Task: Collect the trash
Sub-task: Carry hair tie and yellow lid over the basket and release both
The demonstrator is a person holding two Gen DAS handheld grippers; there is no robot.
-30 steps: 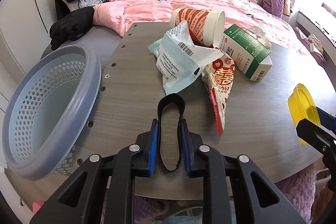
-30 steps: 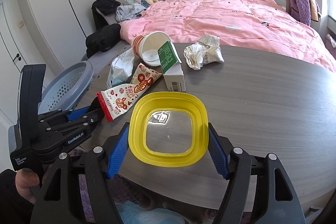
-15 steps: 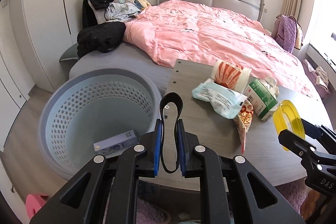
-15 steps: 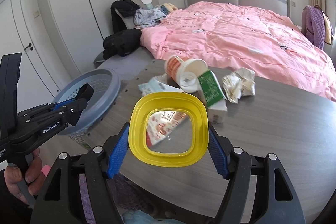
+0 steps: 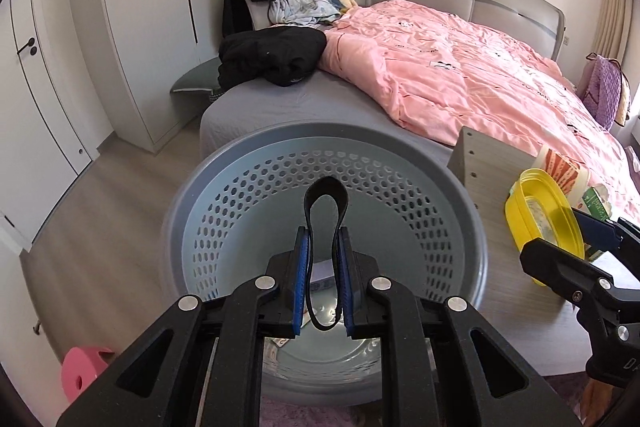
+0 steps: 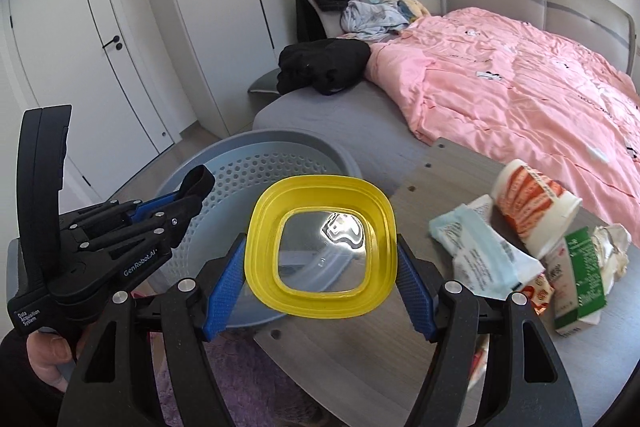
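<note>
now the black loop (image 5: 325, 215) is hanging right over the open mouth of the blue perforated basket (image 5: 460, 223), clenched between the blue pads of the left gripper (image 5: 323, 291); a second ago it was over the table (image 6: 420, 347), and half a second ago only at the basket's near edge. the right gripper (image 6: 320, 287) is gripping the yellow lid (image 6: 320, 247) by its two sides, its fingers (image 6: 224, 287) spread wide around it, and it is sitting over the table's corner beside the basket, closer to the basket than before. a small box is lying at the basket's bottom, mostly hidden behind the left gripper. on the table the paper cup (image 6: 532, 207), the pale blue wrapper (image 6: 476, 251) and the green carton (image 6: 580, 283) are lying bunched together, touching. behind them the bed with the pink quilt (image 6: 520, 87) is filling the background.
</note>
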